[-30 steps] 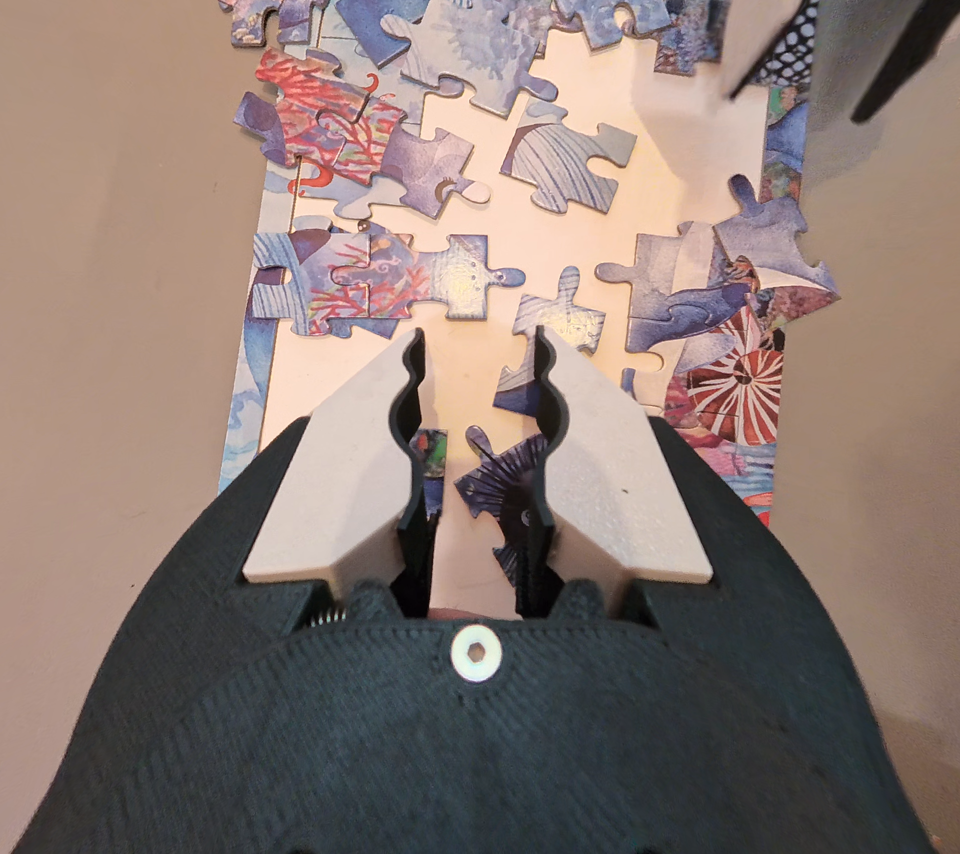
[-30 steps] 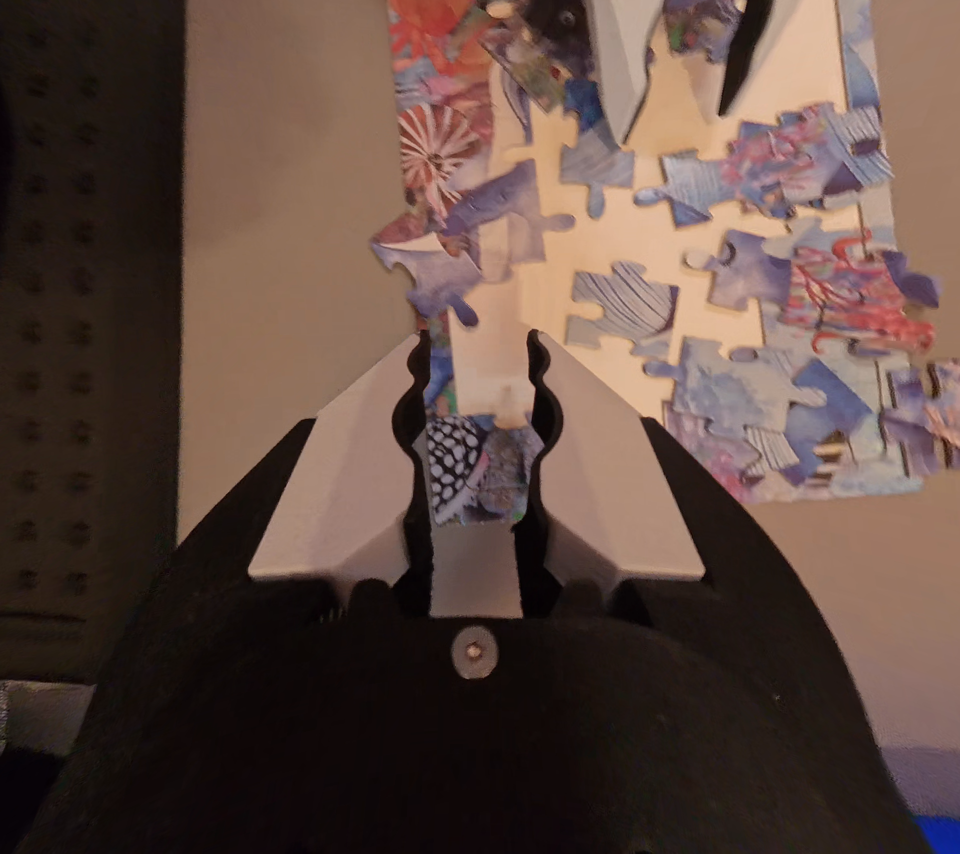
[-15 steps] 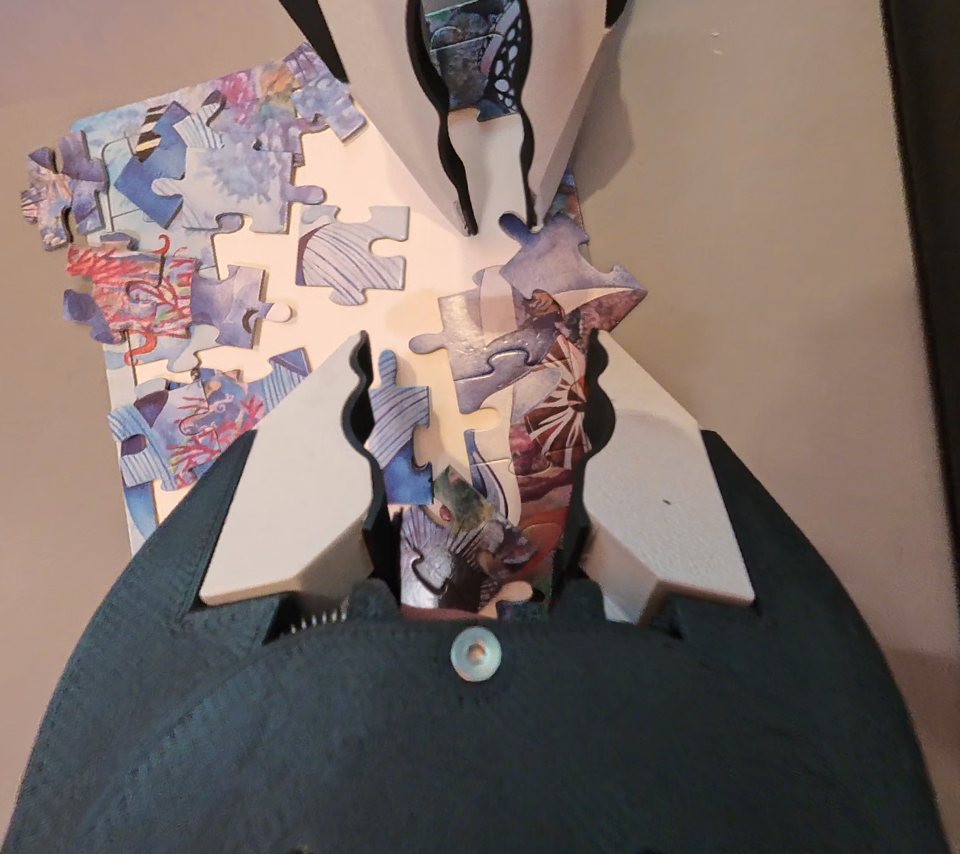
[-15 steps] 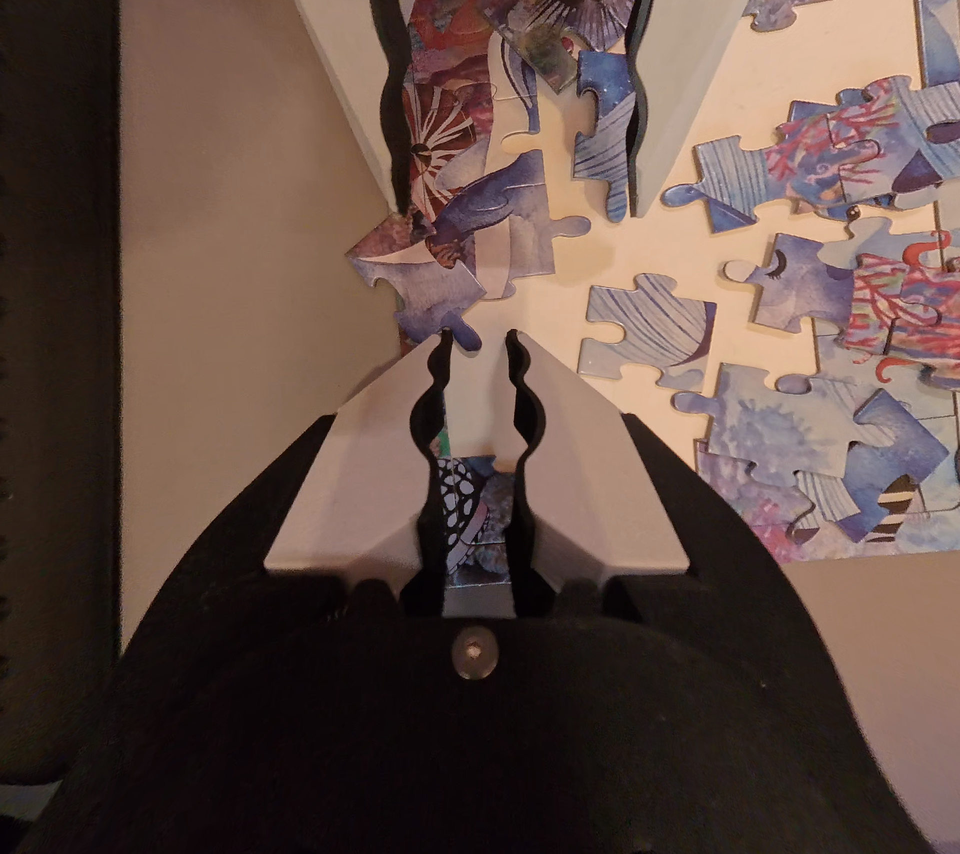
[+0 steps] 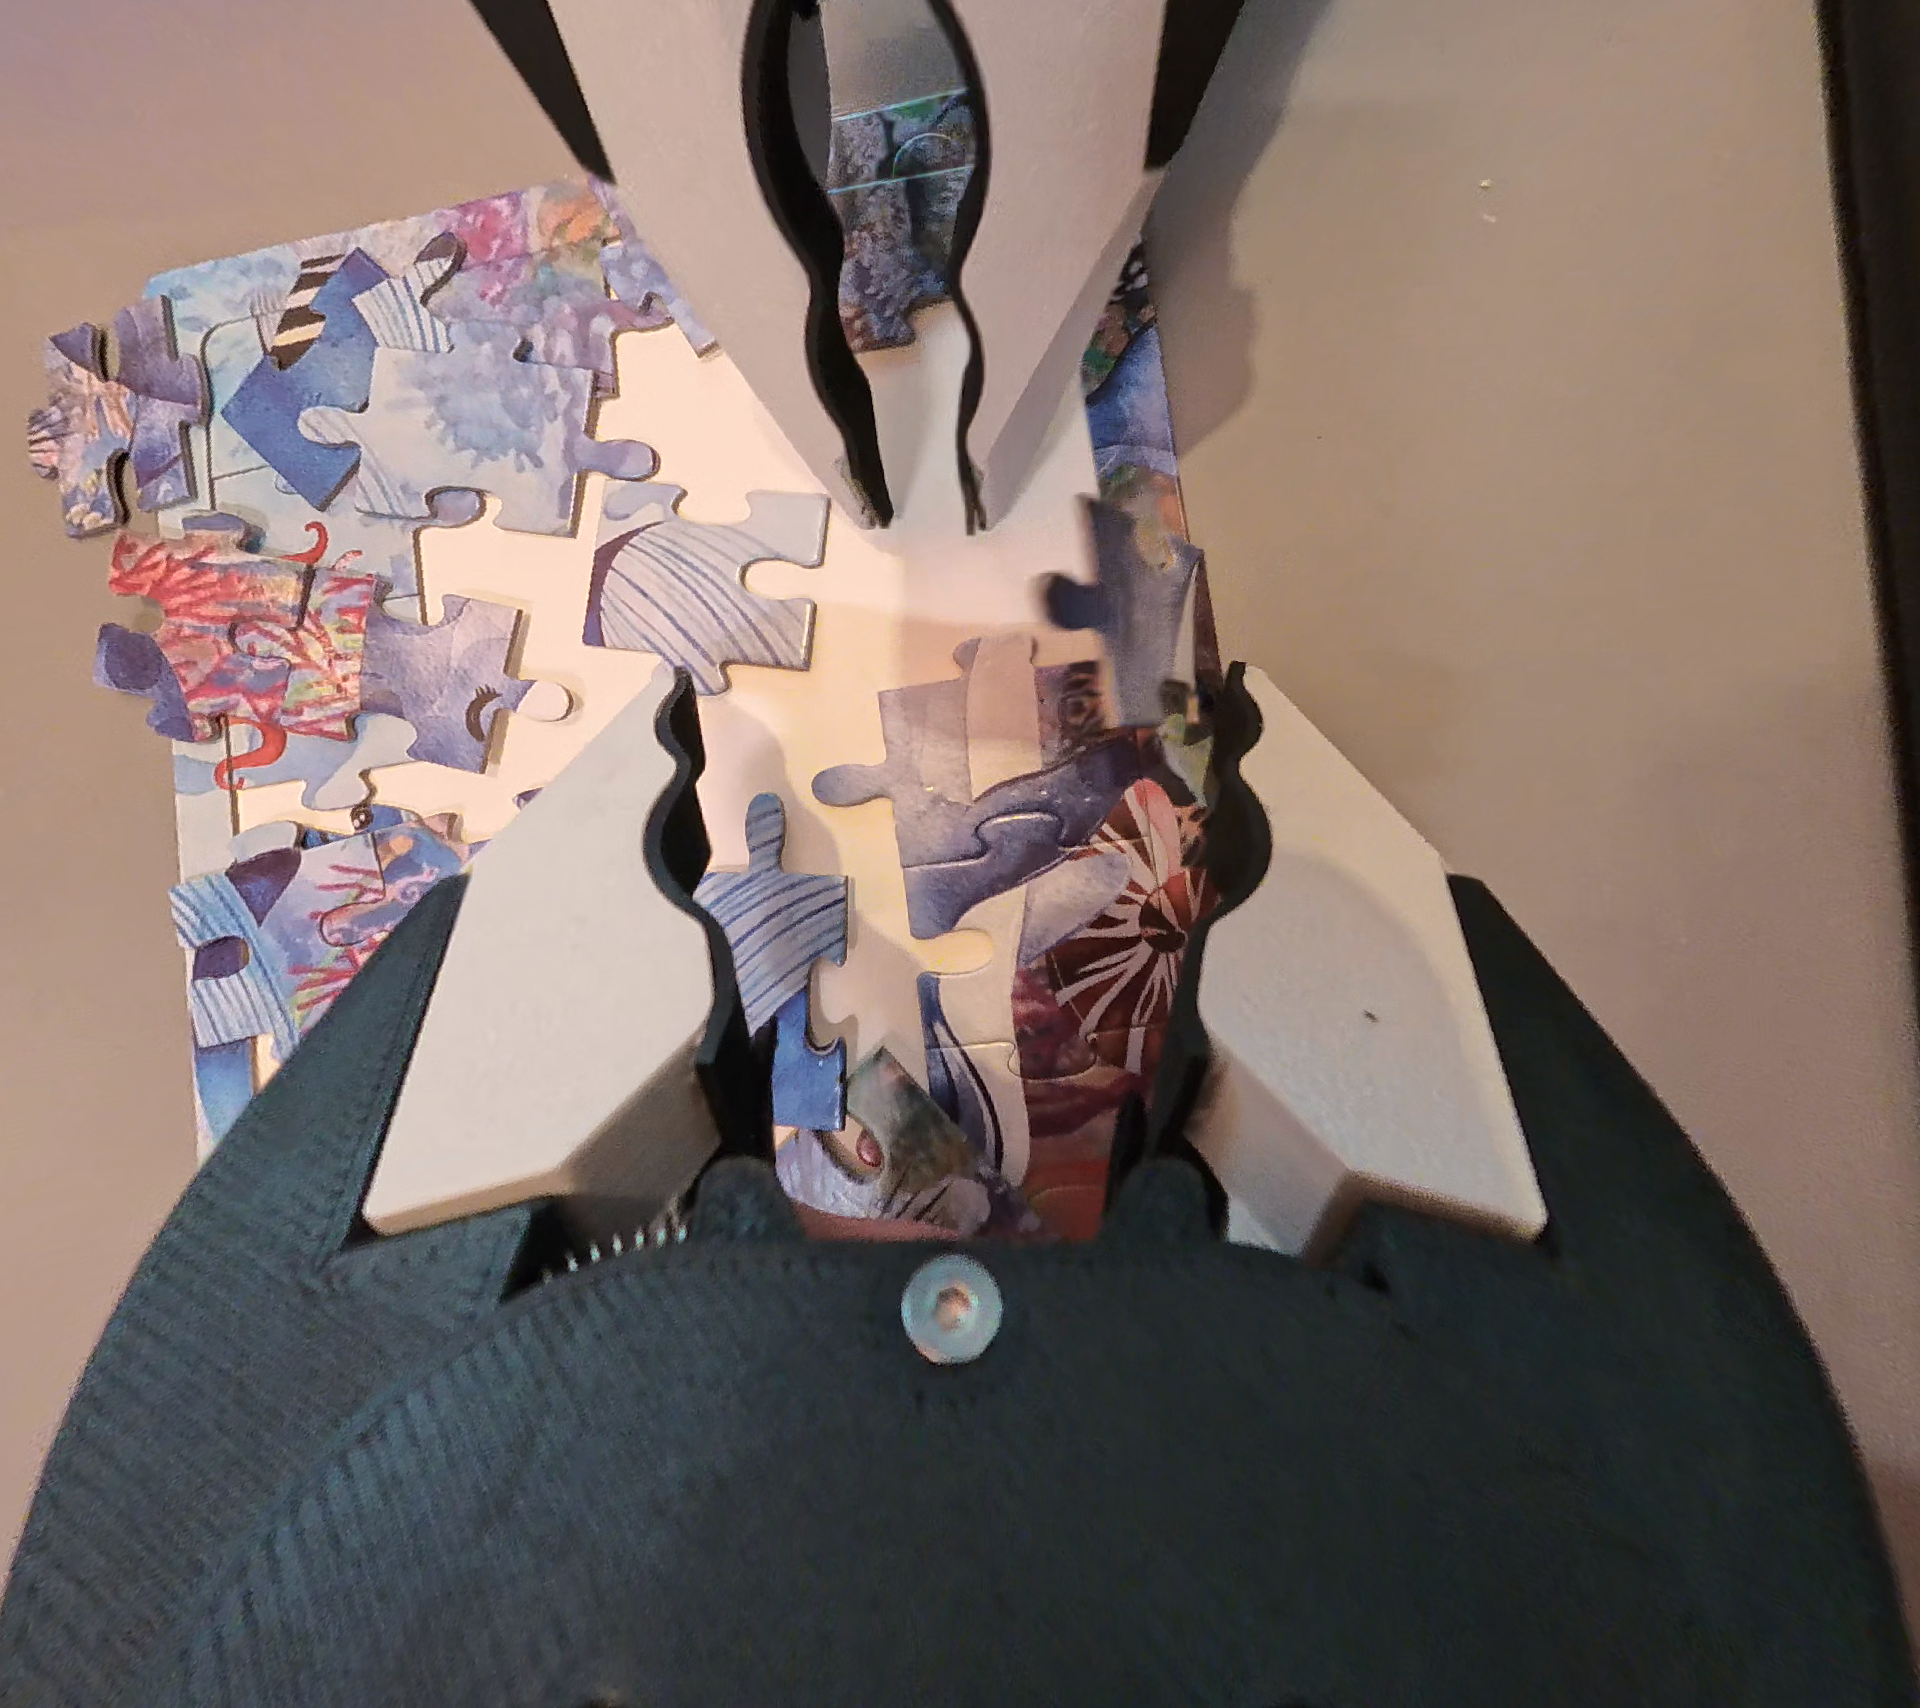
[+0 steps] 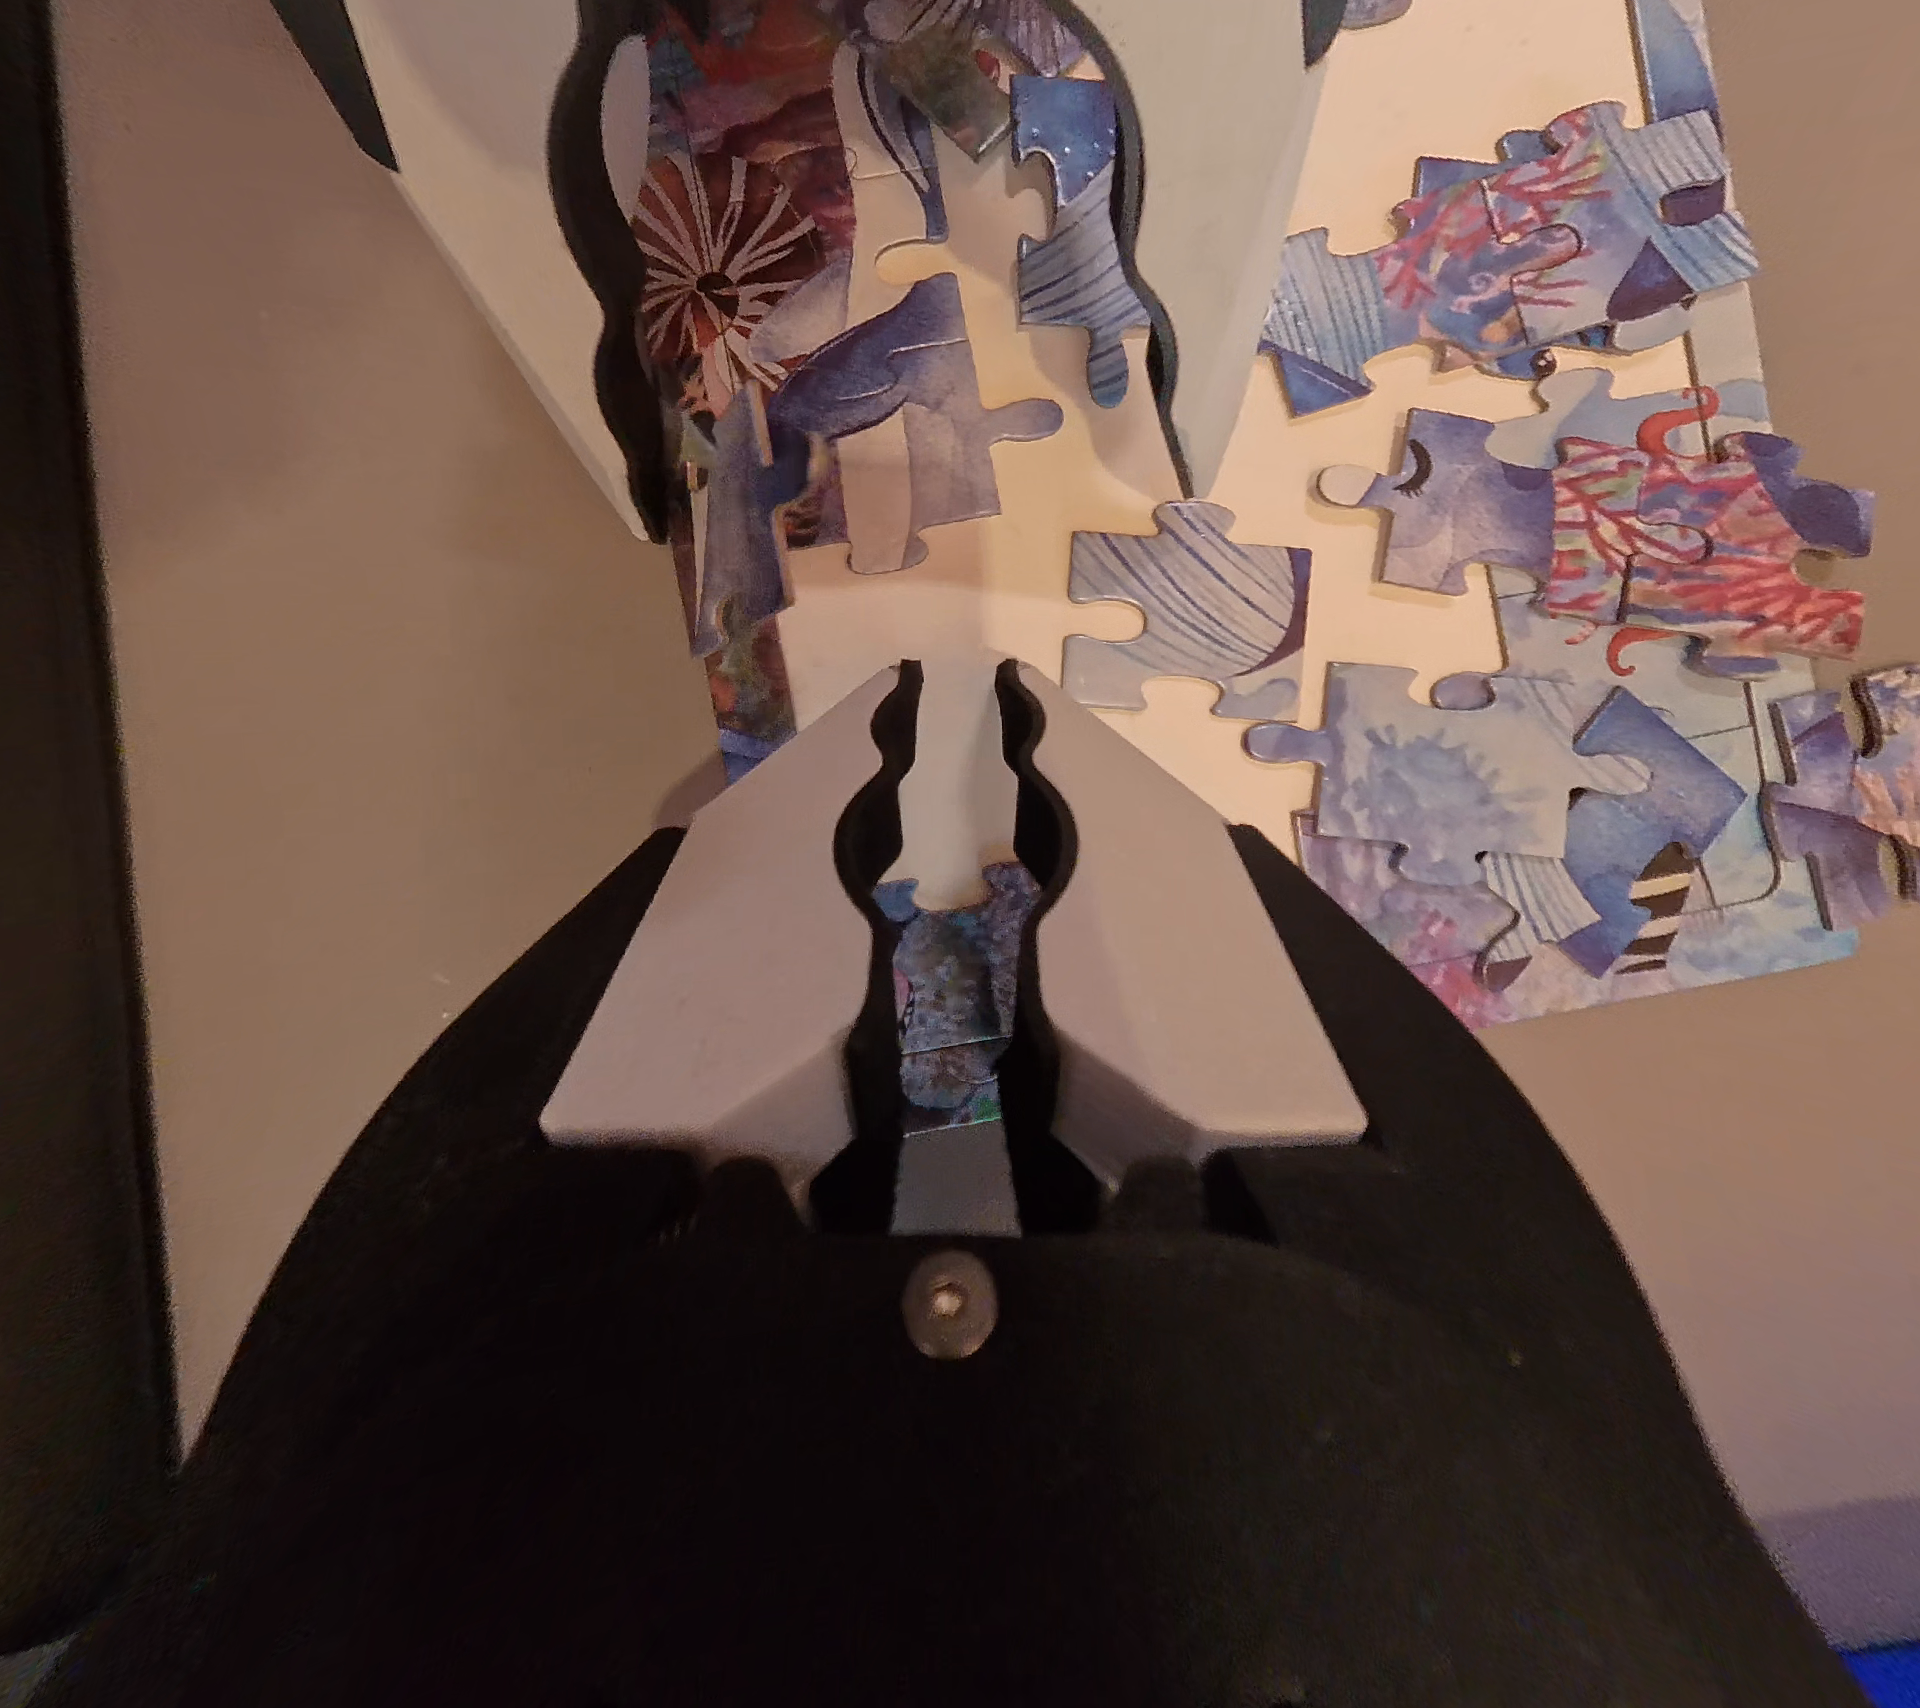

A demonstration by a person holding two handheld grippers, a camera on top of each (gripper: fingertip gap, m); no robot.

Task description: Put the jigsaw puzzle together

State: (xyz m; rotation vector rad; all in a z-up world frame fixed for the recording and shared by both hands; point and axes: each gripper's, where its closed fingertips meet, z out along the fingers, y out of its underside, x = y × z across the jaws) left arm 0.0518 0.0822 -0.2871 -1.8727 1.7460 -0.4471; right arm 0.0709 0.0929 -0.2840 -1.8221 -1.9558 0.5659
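The puzzle board lies on a beige table with loose sea-themed pieces on it; it also shows in the right wrist view. My left gripper is wide open and low over the board's right side. It straddles a blue striped piece, joined whale pieces and a shell picture. A blue piece stands tilted and blurred at the board's edge by its right fingertip. My right gripper faces it from the far end. Its jaws are a narrow gap apart with nothing between the tips.
Several loose pieces lie on the board's far side, among them a striped pale one and red coral ones. A dark panel borders the table beyond the board's edge. Bare table lies between them. Only a small space, under 4 cm, lies between the two pairs of fingers.
My left gripper has moved forward and right and opened wide. My right gripper has come in towards it and narrowed. The blue piece at the board's edge has tipped up.
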